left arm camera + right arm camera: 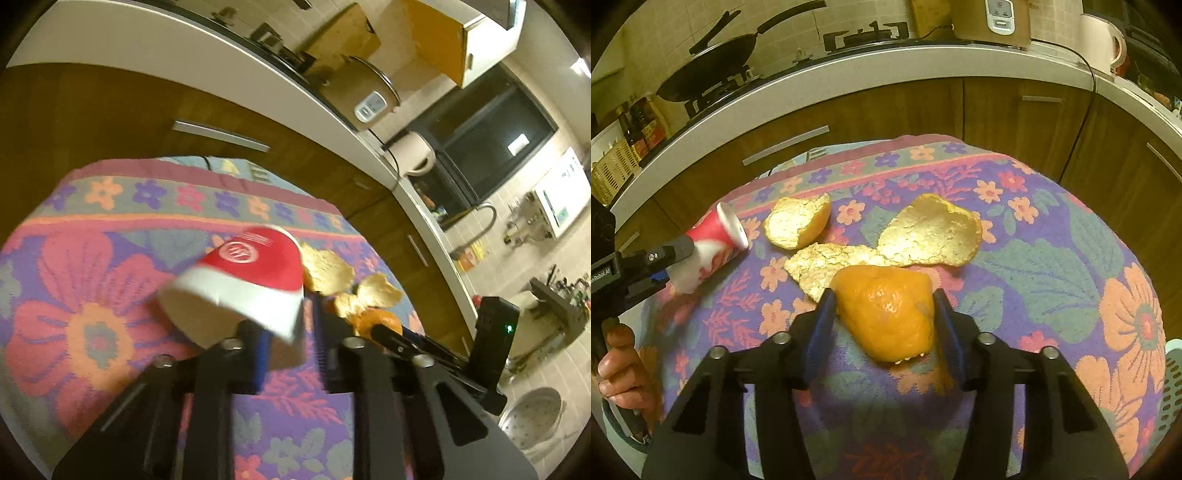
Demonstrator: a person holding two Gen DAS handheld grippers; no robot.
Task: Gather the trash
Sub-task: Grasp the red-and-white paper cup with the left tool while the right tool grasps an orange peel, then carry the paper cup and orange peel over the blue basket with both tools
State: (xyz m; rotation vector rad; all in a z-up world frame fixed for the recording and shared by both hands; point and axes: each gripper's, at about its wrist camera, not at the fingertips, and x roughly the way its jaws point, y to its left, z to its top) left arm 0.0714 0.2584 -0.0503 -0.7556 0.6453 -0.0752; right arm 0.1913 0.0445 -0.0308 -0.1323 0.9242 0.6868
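A red and white paper cup [251,280] is tilted on its side, and my left gripper [291,332] is shut on its rim just above the flowered cloth; it also shows in the right wrist view [713,245]. My right gripper [884,310] has its blue pads on both sides of an orange peel piece [886,314] and holds it on the cloth. More orange peel [927,232] lies pith-up just beyond it, with another piece [798,221] to the left. The peels also show in the left wrist view [327,273].
The round table carries a purple and pink flowered cloth [1052,277]. Wooden cabinets [886,110] with a white counter stand close behind. A stove with a black pan [701,74], a kettle [412,151] and a metal basin [532,413] are around.
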